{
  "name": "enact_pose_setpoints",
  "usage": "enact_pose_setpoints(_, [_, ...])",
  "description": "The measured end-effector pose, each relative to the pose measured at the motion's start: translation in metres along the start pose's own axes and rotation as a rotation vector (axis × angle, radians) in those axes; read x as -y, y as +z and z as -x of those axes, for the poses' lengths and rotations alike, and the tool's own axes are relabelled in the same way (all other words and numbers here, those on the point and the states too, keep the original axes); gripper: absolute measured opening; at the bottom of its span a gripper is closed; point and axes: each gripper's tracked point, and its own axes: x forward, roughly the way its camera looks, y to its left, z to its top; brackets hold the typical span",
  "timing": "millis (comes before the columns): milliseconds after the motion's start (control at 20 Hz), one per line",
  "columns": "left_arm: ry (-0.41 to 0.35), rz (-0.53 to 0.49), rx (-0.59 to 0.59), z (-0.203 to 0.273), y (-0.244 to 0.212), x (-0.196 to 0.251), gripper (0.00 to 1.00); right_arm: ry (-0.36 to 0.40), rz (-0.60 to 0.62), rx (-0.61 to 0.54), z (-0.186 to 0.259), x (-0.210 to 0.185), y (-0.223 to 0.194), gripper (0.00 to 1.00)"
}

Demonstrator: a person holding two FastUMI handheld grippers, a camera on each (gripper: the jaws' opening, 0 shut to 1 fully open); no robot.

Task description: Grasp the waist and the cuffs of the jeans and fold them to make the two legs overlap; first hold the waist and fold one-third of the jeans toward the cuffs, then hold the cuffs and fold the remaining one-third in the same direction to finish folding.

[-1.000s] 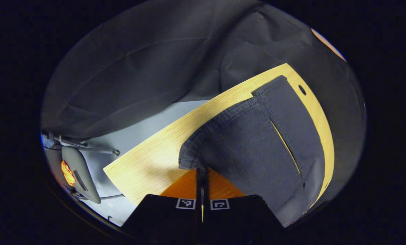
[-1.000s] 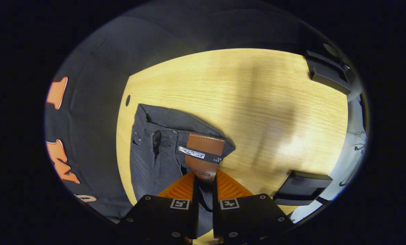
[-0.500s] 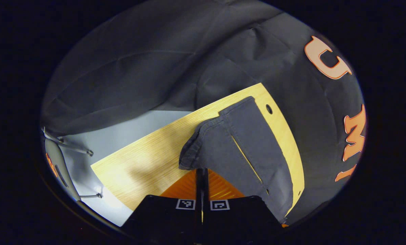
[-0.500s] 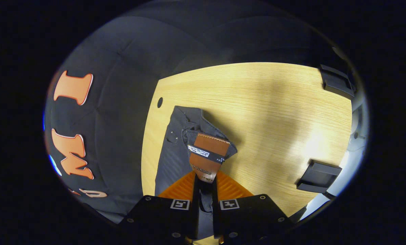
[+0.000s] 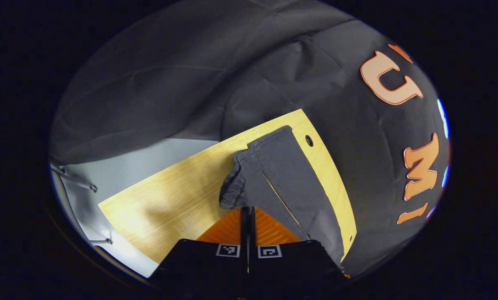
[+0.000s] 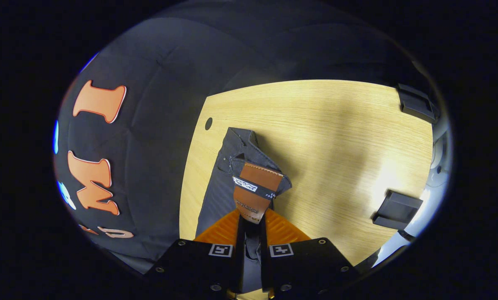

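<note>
Both hand-held grippers (image 5: pixel 247 212) (image 6: pixel 251 221) clamp dark denim jeans (image 5: pixel 282 175) (leather waist patch (image 6: pixel 255 189)) over woodgrain table (image 6: pixel 336 133).

left gripper view: above table (image 5: pixel 169 200), downward | right gripper view: likewise | shared: jeans (image 5: pixel 282 175)

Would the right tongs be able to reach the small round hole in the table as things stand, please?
Probably not freely: the right tongs are shut on the jeans at the waist patch. The hole lies uncovered beside the jeans, but going there would drag the fabric along.
</note>
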Motion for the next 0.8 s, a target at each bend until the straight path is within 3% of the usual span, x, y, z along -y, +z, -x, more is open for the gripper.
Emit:
enact_pose_setpoints(250, [-0.076, -0.041, 0.040, 0.016, 0.016, 0.036, 0.01, 0.054, -0.002, 0.006, 0.006, 0.003, 0.005, 0.18])
enact_pose_setpoints(550, [-0.049, -0.076, 0.006, -0.017, 0.032, 0.044, 0.01, 0.024, -0.077, 0.038, 0.010, -0.007, 0.013, 0.18])
enact_pose_setpoints(800, [-0.114, -0.091, -0.079, -0.033, 0.040, 0.065, 0.01, -0.023, -0.053, 0.074, 0.002, -0.026, 0.009, 0.18])
